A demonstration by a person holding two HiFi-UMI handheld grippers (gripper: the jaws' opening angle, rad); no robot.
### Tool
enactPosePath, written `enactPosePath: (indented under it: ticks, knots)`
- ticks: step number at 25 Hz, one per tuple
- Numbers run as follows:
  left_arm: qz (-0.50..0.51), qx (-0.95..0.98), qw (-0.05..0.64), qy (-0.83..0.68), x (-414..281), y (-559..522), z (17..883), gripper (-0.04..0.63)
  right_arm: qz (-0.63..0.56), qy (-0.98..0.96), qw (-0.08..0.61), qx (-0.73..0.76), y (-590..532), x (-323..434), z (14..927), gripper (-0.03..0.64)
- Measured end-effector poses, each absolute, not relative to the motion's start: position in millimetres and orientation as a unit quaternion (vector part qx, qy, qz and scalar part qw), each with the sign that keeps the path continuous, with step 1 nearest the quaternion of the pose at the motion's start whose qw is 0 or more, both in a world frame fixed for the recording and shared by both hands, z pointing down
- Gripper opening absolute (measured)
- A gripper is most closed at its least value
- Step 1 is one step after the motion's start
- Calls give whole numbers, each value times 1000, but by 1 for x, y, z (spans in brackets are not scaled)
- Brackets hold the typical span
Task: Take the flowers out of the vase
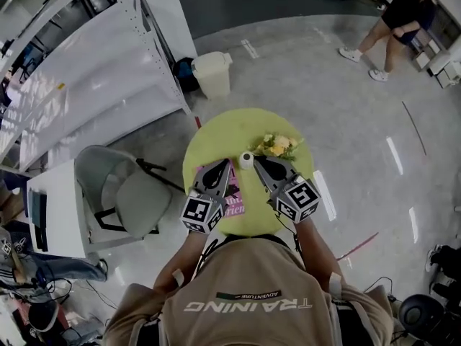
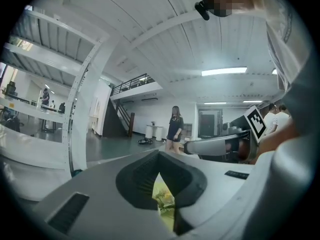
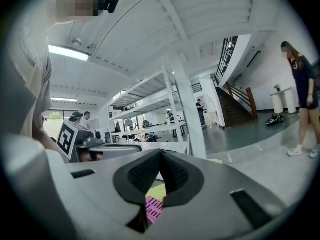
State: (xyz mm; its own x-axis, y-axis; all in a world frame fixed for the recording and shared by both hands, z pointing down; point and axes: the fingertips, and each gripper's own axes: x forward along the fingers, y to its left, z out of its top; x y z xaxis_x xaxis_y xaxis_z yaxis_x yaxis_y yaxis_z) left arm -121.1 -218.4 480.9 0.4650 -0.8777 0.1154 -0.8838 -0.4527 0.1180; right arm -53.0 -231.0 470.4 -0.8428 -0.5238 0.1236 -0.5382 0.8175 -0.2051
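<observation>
Left gripper (image 1: 224, 165) and right gripper (image 1: 260, 161) hang clenched, empty. Yellow flower bunch (image 1: 278, 145) seemingly lies at 1 o'clock of small white vase (image 1: 247, 159): removal looks done; withdraw next.

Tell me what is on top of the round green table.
Yellow flowers, a small white vase and a pink printed card. The left gripper covers part of the card, so its full print cannot be seen.

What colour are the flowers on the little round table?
The bunch of flowers is yellow with green leaves, clearest in the head view.
</observation>
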Motion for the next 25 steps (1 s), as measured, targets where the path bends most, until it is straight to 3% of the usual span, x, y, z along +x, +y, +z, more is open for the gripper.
enactPosePath:
  ticks: [9,25]
  knots:
    - [5,835,41,-549,-140,-224,446,6,92,-954,30,285,-232,-51,454,2]
    - [8,831,42,-555,-146,-217,447,6,95,-954,32,281,-226,-51,455,2]
